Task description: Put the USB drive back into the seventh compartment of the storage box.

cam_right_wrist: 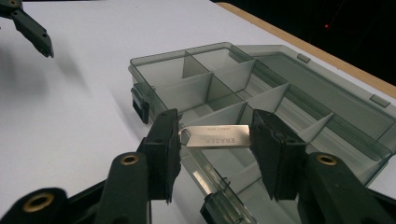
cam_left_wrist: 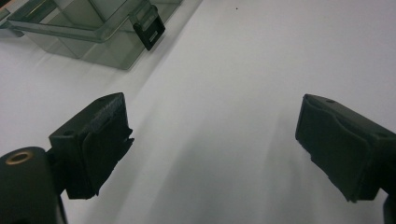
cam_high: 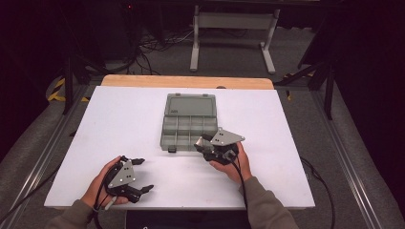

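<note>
The right gripper (cam_right_wrist: 215, 140) clamped a metal flash drive (cam_right_wrist: 215, 136) over the organizer box (cam_high: 188, 123), probably to deposit it; left gripper (cam_high: 139, 174) fingers stood apart.

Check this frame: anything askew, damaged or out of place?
Nothing stands out. The organizer box lies open and flat, compartments intact. The right claw holds a metal USB stick above it; the left claw is open.
</note>
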